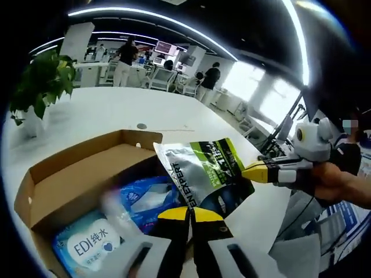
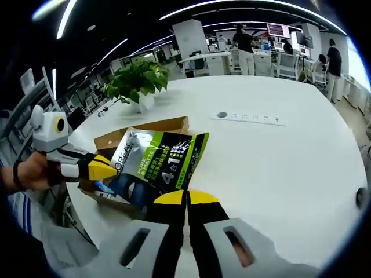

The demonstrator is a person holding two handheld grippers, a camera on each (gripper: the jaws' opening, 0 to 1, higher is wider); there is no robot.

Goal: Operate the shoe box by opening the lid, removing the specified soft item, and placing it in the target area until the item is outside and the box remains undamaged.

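Yellow-tipped jaws of the left gripper (image 1: 189, 215) and right gripper (image 2: 186, 198) are both pinching 1 glossy pouch (image 1: 203, 168) above the open shoe box (image 1: 43, 191); it looks light, floppy, slippery, best held by its sealed edges.

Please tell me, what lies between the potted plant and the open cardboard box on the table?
In the left gripper view, only bare white table lies between the potted plant and the cardboard box; nothing stands there.
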